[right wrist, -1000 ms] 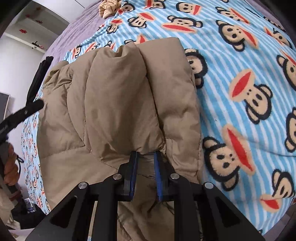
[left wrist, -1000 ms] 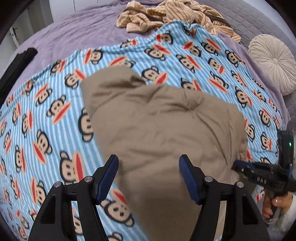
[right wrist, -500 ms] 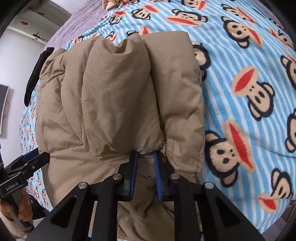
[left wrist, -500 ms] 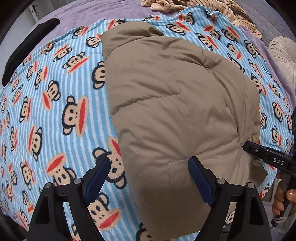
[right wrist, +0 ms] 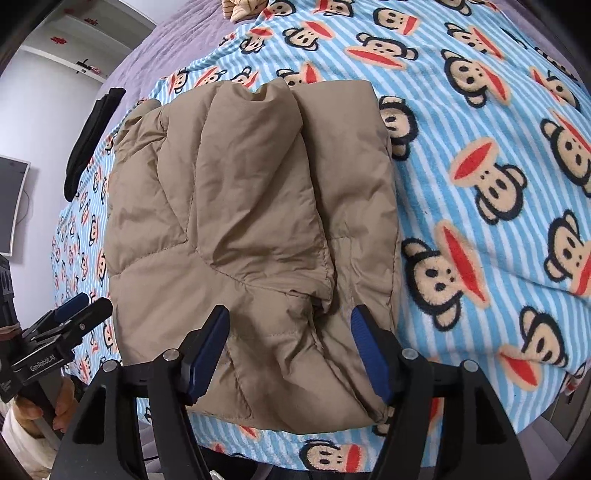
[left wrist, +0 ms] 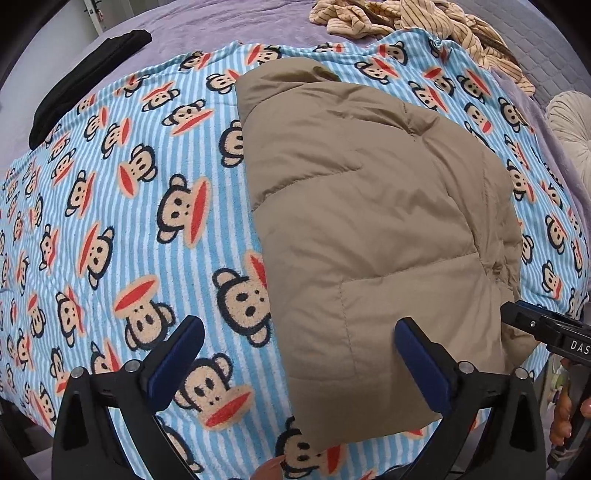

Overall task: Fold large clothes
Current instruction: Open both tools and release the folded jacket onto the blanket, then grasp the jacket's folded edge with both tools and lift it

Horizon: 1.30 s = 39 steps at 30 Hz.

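Two claws hang over the bed, and both are opening. Your left claw (left wrist: 295, 354) is spread wide, one blue pad over the monkey blanket (left wrist: 110, 206) and the other over the near corner of the puffy tan jacket (left wrist: 369, 221). Nothing is pinched between the pads. Your right claw (right wrist: 290, 349) is partway open, with the jacket's near edge lying below the gap, and the pads are not squeezing it.

The jacket lies folded on the blanket, close to the bed's near edge. From the left view you see a smooth, quilted top. Only the right view shows the puffy sleeve folded on top and the wrinkles near the hem.

Each view catches the other claw at its side, with fingers on the handle. The left view alone shows a round cream cushion (left wrist: 572, 136) and a striped tan heap (left wrist: 417, 22) at the far end. The right view alone shows a dark screen (right wrist: 11, 199) on the wall. Both show a black cloth (left wrist: 85, 77) on the purple cover (left wrist: 229, 22).
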Available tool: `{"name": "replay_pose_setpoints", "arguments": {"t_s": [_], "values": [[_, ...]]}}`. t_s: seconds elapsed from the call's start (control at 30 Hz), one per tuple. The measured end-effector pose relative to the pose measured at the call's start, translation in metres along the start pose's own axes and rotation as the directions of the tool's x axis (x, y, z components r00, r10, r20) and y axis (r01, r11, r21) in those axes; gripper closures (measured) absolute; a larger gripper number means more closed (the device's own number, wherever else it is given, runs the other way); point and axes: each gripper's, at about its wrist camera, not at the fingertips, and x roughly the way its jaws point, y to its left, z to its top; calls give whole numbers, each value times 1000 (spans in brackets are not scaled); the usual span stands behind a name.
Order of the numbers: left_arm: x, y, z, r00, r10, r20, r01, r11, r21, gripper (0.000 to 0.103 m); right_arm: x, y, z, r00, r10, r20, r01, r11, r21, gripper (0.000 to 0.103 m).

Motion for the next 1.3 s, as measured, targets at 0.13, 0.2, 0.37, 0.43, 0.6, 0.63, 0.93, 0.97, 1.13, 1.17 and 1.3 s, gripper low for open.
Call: {"name": "replay_pose_setpoints", "arguments": {"t_s": [0.13, 0.2, 0.37, 0.43, 0.6, 0.63, 0.93, 0.97, 1.13, 1.17, 1.3], "values": [[3, 8, -8, 1000, -12, -16, 13, 1000, 2, 0, 3, 6, -10, 1000, -28, 1, 28, 1000, 3, 31], [1, 13, -12, 1000, -20, -15, 20, 1000, -3, 0, 3, 8, -15, 999, -41, 7, 40, 999, 8, 24], [-2, 21, -22, 999, -29, -19, 30, 999, 23, 0, -3, 20, -23, 997, -68, 34, 68, 998, 13, 22], [-4, 25, -25, 1000, -27, -14, 28, 999, 36, 0, -8, 21, -25, 997, -65, 47, 63, 998, 29, 19], [-10, 36, -33, 999, -46, -4, 47, 998, 41, 0, -19, 24, -36, 992, -80, 102, 75, 996, 51, 14], [-11, 38, -34, 999, -49, -2, 49, 998, 46, 0, -20, 25, -38, 991, -84, 107, 78, 995, 56, 14], [-12, 43, -37, 998, -57, -2, 57, 997, 43, 0, -27, 31, -46, 985, -111, 131, 103, 993, 63, 14], [-11, 42, -36, 998, -55, -2, 55, 998, 42, 0, -27, 31, -45, 985, -111, 130, 103, 992, 66, 14], [-12, 37, -25, 999, -44, -2, 44, 999, -7, 0, -27, 25, -33, 990, -79, 116, 74, 996, 46, 14], [-12, 36, -22, 999, -47, -1, 47, 999, -14, 0, -25, 23, -30, 992, -76, 105, 72, 997, 40, 14], [-7, 27, -9, 999, -38, -7, 37, 999, -24, 0, -22, 9, -9, 995, -53, 82, 51, 998, 26, 14]]}}
